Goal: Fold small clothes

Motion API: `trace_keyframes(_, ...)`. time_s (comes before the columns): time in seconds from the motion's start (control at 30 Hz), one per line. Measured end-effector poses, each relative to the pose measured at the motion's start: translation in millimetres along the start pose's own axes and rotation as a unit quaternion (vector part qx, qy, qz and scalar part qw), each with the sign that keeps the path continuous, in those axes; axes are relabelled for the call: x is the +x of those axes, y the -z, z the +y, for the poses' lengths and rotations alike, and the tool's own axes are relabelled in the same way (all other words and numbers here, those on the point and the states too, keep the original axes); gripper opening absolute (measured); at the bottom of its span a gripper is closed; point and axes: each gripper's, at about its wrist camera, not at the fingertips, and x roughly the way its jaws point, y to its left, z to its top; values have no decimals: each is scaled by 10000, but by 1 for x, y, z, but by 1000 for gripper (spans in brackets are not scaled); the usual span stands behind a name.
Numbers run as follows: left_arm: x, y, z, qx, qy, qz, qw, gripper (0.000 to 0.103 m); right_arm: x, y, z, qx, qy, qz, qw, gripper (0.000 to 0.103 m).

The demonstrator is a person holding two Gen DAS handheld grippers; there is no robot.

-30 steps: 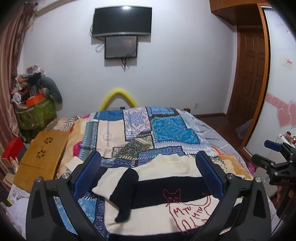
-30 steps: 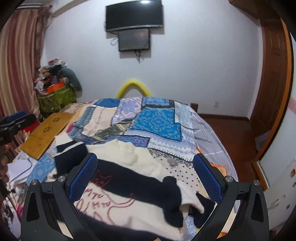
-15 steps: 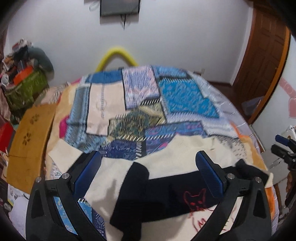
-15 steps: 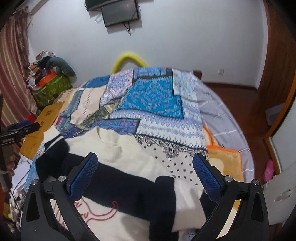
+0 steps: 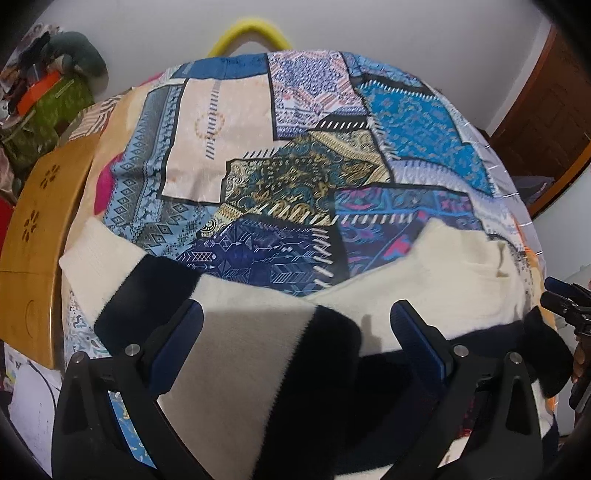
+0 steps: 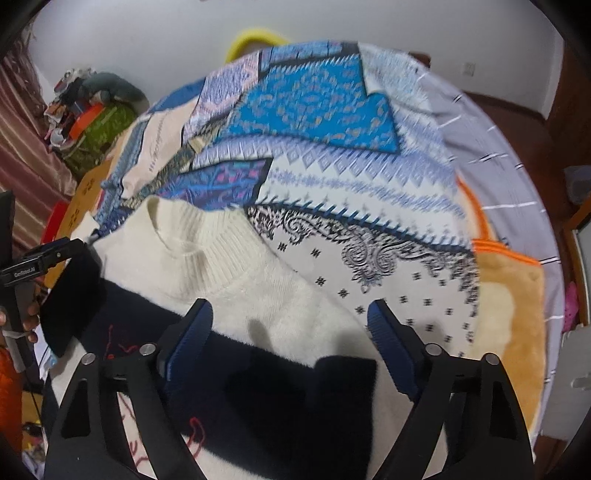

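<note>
Dropped closer over the striped sweater [image 5: 258,354] on the patchwork bedspread [image 5: 295,155]. Left gripper [image 5: 295,339] and right gripper [image 6: 290,332] both spread wide, holding nothing. Soft, floppy knit; best pinched at sleeve edges.

One cream-and-black striped sweater [image 5: 461,280] lies on one patchwork bedspread [image 5: 295,155], with two sleeves showing. Left of the bedspread sits one wooden lap table [image 5: 40,229]; beyond the bedspread's far edge rises one yellow arch [image 5: 251,33]. Two grippers, left [image 5: 295,332] and right [image 6: 290,332], hang over the bedspread.
</note>
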Motion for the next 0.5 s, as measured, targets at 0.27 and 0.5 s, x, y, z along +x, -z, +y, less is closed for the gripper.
trace_keyframes(0.27,17,5,1,2,-30,250,9997,103,36,-5,6,-18,-154,455,9988,64)
trace_keyframes(0.5,-2,5,8,-33,-33,-24,10000,101,38,-4,10,-225,-9,390,9990,40)
